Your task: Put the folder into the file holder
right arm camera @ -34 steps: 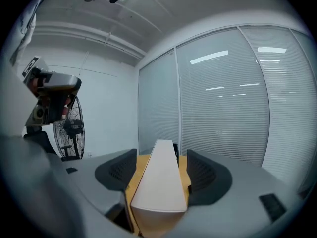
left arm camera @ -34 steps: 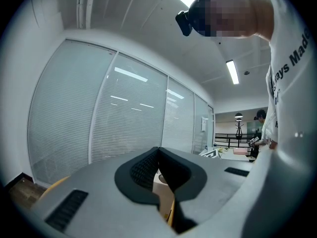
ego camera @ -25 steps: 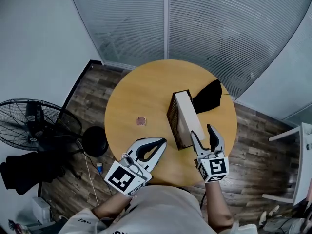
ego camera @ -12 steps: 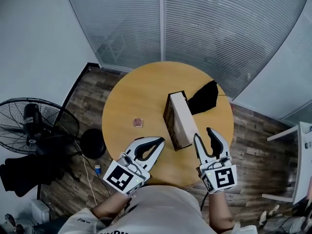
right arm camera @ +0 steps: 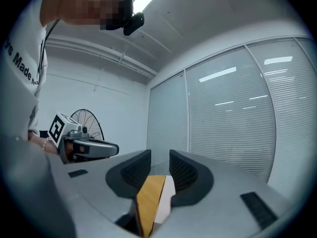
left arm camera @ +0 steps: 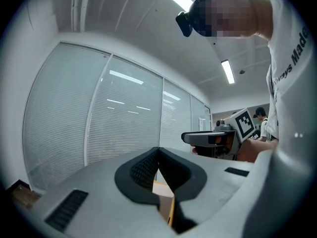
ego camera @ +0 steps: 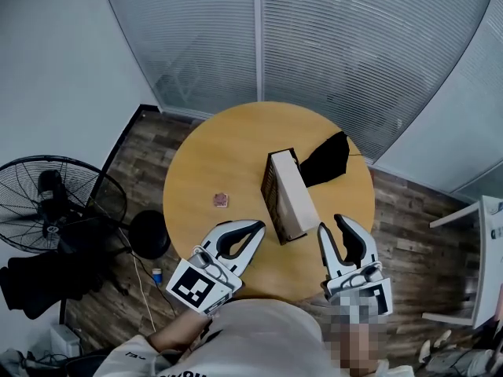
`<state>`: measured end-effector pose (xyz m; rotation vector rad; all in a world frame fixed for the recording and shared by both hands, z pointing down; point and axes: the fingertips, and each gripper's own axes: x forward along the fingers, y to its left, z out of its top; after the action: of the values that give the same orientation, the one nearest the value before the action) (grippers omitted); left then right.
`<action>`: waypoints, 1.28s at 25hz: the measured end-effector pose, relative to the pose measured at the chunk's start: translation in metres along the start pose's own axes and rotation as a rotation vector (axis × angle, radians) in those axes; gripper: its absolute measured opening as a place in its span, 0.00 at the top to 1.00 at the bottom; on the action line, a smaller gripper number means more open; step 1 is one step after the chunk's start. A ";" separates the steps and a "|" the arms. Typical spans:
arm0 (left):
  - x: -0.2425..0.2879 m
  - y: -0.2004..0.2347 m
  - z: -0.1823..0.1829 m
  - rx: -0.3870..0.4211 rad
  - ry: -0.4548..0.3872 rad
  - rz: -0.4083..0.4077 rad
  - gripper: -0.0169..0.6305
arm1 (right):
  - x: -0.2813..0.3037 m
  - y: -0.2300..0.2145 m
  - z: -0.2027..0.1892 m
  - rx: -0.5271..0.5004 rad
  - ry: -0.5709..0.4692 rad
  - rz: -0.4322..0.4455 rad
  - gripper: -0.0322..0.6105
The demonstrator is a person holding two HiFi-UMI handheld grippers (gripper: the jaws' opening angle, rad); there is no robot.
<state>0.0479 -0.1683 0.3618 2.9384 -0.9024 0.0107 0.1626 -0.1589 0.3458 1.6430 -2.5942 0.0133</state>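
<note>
A fan (ego camera: 47,203) stands on the floor, well to the left of the file holder (ego camera: 271,191). On the round table (ego camera: 228,148), a small pink thing (ego camera: 222,200) lies left of the holder, apart from it. My left gripper (ego camera: 259,228) hovers over the table's near edge, just left of the holder's near end. Its jaws meet at the tips and it holds nothing.

The black mesh holder stands mid-table with the white folder (ego camera: 292,195) along its right side. Their long axis runs from my side towards the glass wall, the far end leaning slightly left. A black cloth-like thing (ego camera: 326,159) lies by the holder's far right corner.

My right gripper (ego camera: 331,225) is just right of the holder's near end. Its jaws are closing with a gap left, and nothing is between them.
</note>
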 end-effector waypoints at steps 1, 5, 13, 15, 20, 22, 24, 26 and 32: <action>0.000 0.000 0.002 0.000 -0.004 0.001 0.94 | -0.002 0.000 0.001 0.001 -0.001 -0.001 0.75; 0.001 -0.002 0.007 -0.001 -0.013 0.000 0.94 | -0.010 0.000 0.007 0.012 -0.004 -0.001 0.76; -0.001 -0.003 0.007 0.010 -0.012 -0.003 0.94 | -0.019 0.009 0.011 0.016 -0.013 0.014 0.79; -0.003 -0.003 0.006 0.010 -0.012 -0.003 0.94 | -0.019 0.012 0.008 0.023 -0.009 0.021 0.79; -0.005 -0.002 0.004 0.002 -0.008 -0.005 0.94 | -0.021 0.015 0.003 0.031 0.001 0.018 0.81; -0.004 -0.002 0.003 0.001 -0.006 -0.005 0.94 | -0.021 0.016 0.002 0.034 0.006 0.023 0.81; -0.004 -0.003 0.002 0.002 -0.005 -0.006 0.94 | -0.021 0.016 0.000 0.035 0.008 0.027 0.81; -0.004 -0.004 0.002 0.002 -0.007 -0.006 0.94 | -0.021 0.016 -0.001 0.037 0.008 0.026 0.81; -0.005 -0.004 0.004 -0.005 -0.008 0.000 0.94 | -0.023 0.013 0.002 0.050 -0.002 0.003 0.81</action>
<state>0.0454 -0.1625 0.3570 2.9356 -0.9022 -0.0033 0.1607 -0.1328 0.3425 1.6562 -2.6184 0.0773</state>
